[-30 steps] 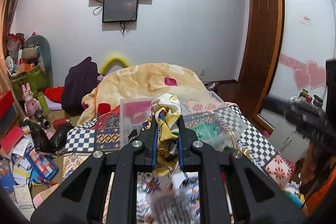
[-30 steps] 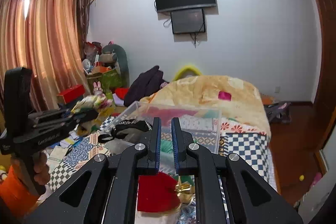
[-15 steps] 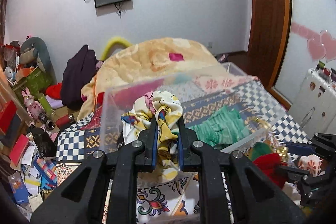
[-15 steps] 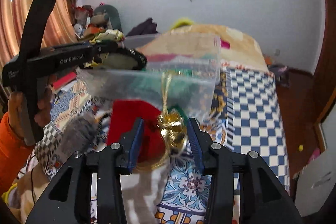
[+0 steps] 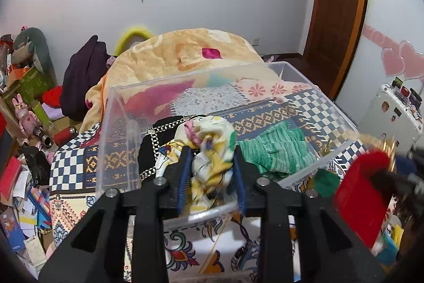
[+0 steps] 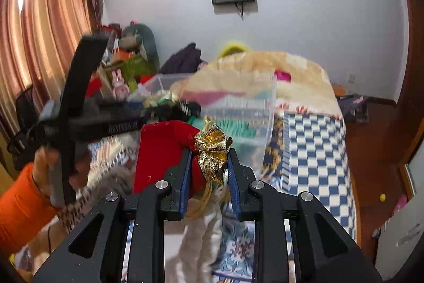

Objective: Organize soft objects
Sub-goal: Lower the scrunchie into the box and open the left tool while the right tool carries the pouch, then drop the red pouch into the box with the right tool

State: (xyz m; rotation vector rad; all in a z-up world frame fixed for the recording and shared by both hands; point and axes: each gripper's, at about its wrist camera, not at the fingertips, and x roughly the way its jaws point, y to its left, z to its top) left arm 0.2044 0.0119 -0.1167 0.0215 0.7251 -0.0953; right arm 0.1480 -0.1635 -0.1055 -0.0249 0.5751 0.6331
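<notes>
A clear plastic bin point(image 5: 116, 139) stands on the bed, holding a green knitted piece point(image 5: 278, 150) and a black item with a chain point(image 5: 151, 150). My left gripper point(image 5: 211, 153) reaches over the bin's near wall, jaws opening. A yellow patterned cloth point(image 5: 209, 131) sits loosely between the jaws inside the bin. My right gripper point(image 6: 210, 154) is closing, its pads pressed on a red velvet pouch point(image 6: 161, 147) at its gold bow point(image 6: 214, 147). The raised pouch point(image 5: 357, 182) shows blurred at the right of the left wrist view.
The bin point(image 6: 267, 102) rests on a patchwork quilt point(image 6: 312, 150) with an orange blanket point(image 5: 185, 55) heaped behind it. A hand in an orange sleeve point(image 6: 21, 208) holds the left tool. Floor clutter point(image 5: 23, 177) lies left; a white suitcase point(image 5: 392, 118) stands right.
The left gripper came down into the bin with the yellow cloth and its jaws have widened. The right gripper opened, dropped over the red pouch, closed on it and lifted it.
</notes>
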